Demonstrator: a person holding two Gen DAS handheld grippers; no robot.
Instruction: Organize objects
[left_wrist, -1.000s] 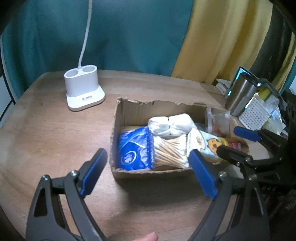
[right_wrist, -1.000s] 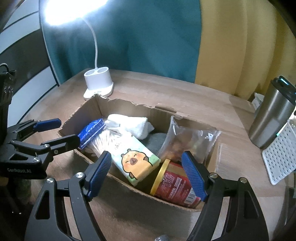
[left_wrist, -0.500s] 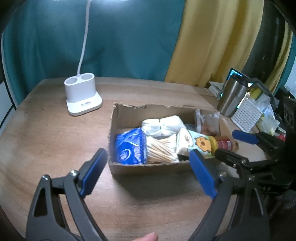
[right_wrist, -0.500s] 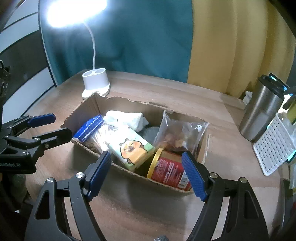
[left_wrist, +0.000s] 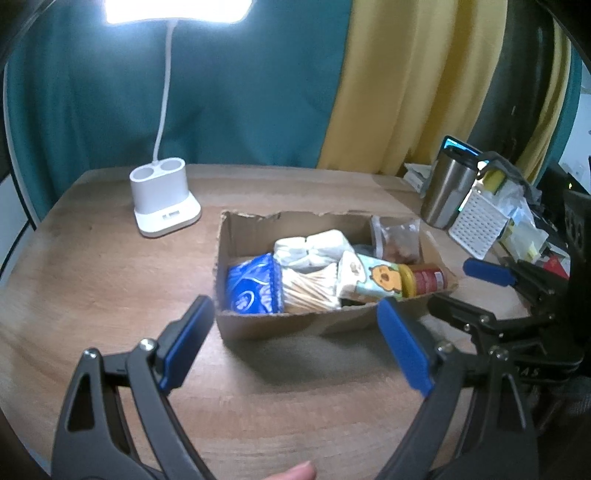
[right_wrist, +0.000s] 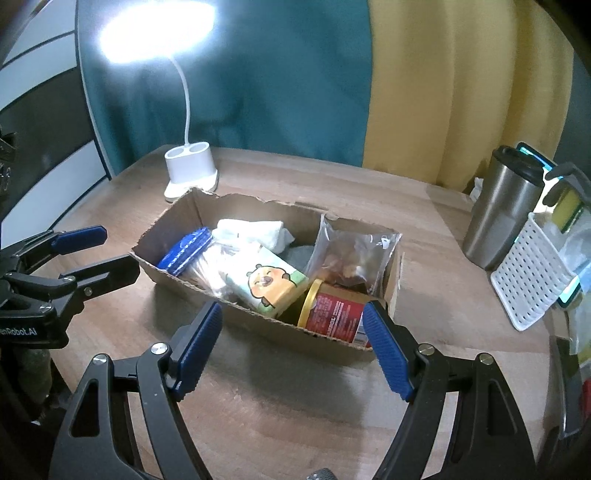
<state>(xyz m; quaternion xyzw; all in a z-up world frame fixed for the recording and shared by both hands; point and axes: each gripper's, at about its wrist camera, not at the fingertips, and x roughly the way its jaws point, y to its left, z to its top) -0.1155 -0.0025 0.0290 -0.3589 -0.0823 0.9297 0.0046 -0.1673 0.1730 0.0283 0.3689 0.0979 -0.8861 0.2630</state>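
Now that you have drawn both back, the torn brown cardboard box (left_wrist: 295, 325) sits packed. Your left gripper (left_wrist: 295, 339) and right gripper (right_wrist: 291, 347) gape empty above the wooden surface (left_wrist: 110, 280); organizing looks complete.

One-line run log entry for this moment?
left gripper: open, empty | right gripper: open, empty | cardboard box: packed, on table

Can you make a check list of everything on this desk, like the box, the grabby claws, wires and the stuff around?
Surface: wooden table, round-edged.
Job's things: cardboard box holding blue packet, cotton swabs, white cloth, cartoon tissue pack, red jar on its side, clear snack bag.
Clutter: steel tumbler, white perforated basket.
Grippers: left gripper and right gripper, jaws open, empty.
Cables: nothing seen.
Surroundings: lit desk lamp, teal and yellow curtains.
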